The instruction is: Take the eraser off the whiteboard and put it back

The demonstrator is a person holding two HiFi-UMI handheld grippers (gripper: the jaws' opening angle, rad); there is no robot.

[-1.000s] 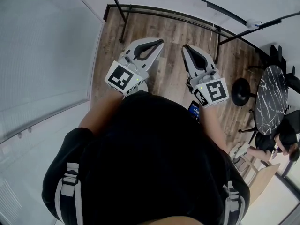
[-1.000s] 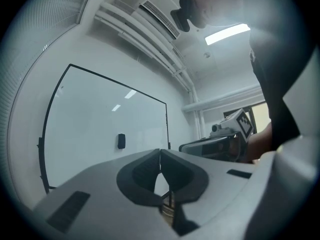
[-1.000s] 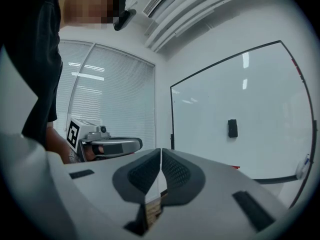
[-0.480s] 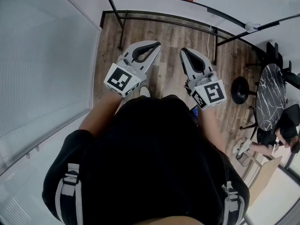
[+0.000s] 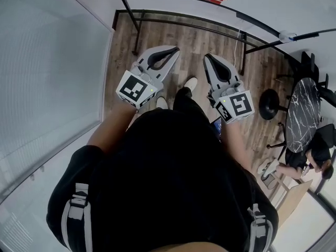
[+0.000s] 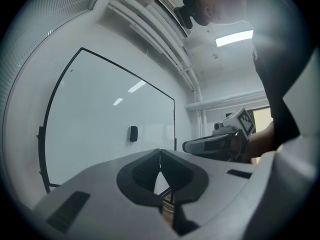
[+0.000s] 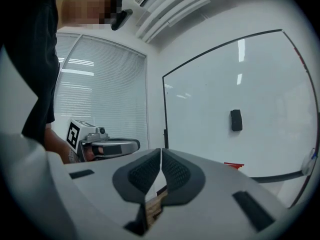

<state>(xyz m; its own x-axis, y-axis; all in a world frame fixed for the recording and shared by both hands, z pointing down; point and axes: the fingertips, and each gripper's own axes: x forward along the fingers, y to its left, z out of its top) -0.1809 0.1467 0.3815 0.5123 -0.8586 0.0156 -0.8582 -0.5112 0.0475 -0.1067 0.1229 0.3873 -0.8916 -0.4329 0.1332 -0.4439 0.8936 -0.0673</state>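
Eraser [image 7: 236,120]: small, dark, upright block stuck on the whiteboard [image 7: 200,114] at about mid-height, well apart from both grippers. Left gripper [image 6: 160,155] and right gripper [image 7: 161,156]: jaws pressed together, nothing between. Judged light, with a rigid casing, likely magnetic. Best gripped across the narrow hard sides, not the felt, and pulled straight off.
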